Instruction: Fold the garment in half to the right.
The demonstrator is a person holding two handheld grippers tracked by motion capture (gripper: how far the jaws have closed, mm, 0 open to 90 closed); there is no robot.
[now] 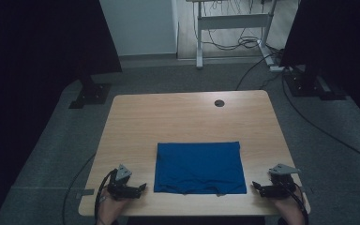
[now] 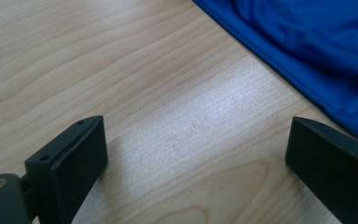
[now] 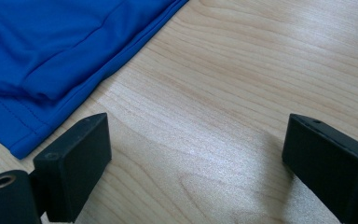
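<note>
**Both grippers stand off a folded blue cloth**

The left gripper (image 1: 140,188) rests low on the near edge of the table, its jaws spread wide with nothing but bare wood between them, as the left gripper view shows. The right gripper (image 1: 258,189) sits on the opposite side, also spread wide and empty; its own view shows only wood grain between the two black pads. Each points inward toward the middle, and neither touches fabric.

Between them lies the blue cloth (image 1: 199,167), flat near the front edge of the wooden table (image 1: 187,117). It forms a tidy rectangle, and the layered edges and hem seen in the gripper views suggest it is already folded at least once. Its near corners lie just beside each gripper's jaws, apart from them. Judging from this, the folding looks largely done, or paused between folds; whether another fold is intended cannot be told. Any further step would begin with taking hold of the near corners.

The tabletop carries a round cable hole (image 1: 219,103) at the far side, well apart from the cloth. Beyond the table are a stand's white legs (image 1: 229,21) and loose cables (image 1: 243,43) on the floor. Nothing blocks either gripper's way to the cloth.
</note>
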